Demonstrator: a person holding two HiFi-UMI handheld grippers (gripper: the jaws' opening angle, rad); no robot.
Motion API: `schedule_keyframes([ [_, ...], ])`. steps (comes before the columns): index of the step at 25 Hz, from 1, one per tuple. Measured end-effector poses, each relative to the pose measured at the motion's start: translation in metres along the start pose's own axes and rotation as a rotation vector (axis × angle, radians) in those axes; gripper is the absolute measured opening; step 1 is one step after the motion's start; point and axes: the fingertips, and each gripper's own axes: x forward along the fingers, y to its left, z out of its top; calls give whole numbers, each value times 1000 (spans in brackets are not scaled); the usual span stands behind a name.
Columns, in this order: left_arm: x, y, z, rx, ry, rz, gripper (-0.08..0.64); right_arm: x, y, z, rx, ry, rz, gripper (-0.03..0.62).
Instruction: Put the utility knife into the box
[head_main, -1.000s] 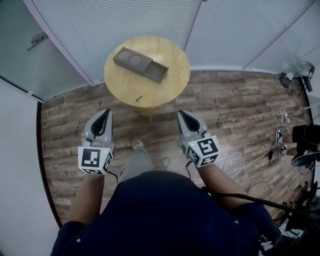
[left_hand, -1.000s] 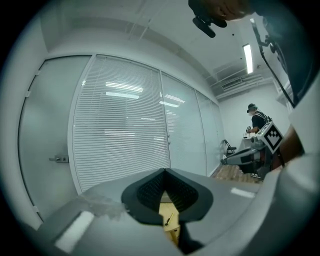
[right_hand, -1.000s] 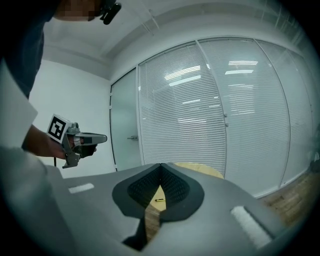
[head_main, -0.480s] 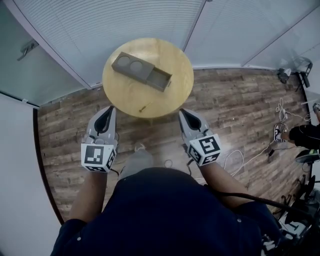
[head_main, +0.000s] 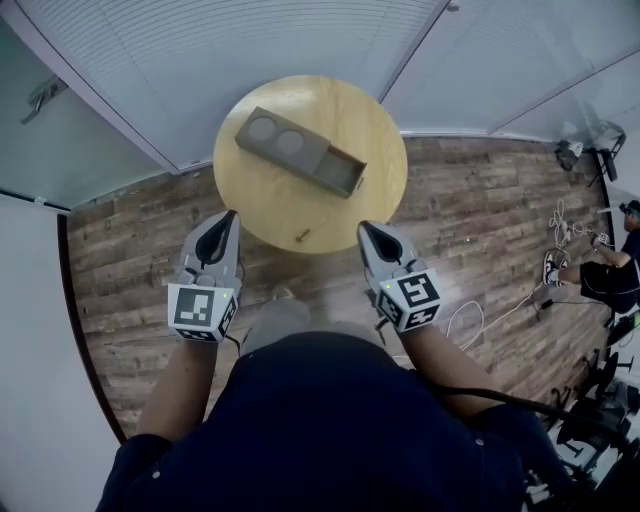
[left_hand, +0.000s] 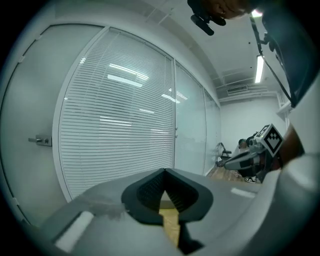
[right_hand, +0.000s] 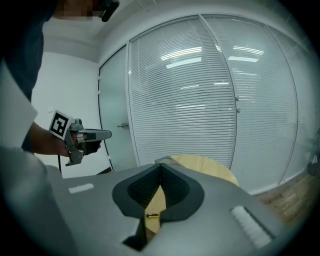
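A small utility knife (head_main: 303, 236) lies near the front edge of the round wooden table (head_main: 255, 195). In the right gripper view the knife (right_hand: 152, 215) shows through the slit under the jaws. The grey box (head_main: 300, 150), with two round recesses and an open tray end, lies slantwise farther back on the table. My left gripper (head_main: 230, 214) hovers at the table's front left rim, shut and empty. My right gripper (head_main: 363, 227) is at the front right rim, just right of the knife, also shut with nothing held. Both sets of jaws meet at their tips (left_hand: 165, 171) (right_hand: 161, 164).
Glass walls with white blinds (head_main: 250, 50) stand right behind the table, and a door handle (head_main: 38, 95) is at the far left. Wooden floor lies around the table. White cables (head_main: 470, 318) trail on the right, where a seated person (head_main: 615, 275) is.
Both grippers have moved forward to the table's front rim. The table, box and knife now sit closer in the head view.
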Motion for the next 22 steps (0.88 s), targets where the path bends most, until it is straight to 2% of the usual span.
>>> schedule_keyframes([
  [8,20,33,-19,-20,37,-28,3,47,4,-8,1,72,-16,9],
  [13,29,35,-32,-47,66,-19,3,67,5,-27,1,122,22,9],
  [22,47,41,-56,-70,123,47,3,101,4,-76,27,226,111,9],
])
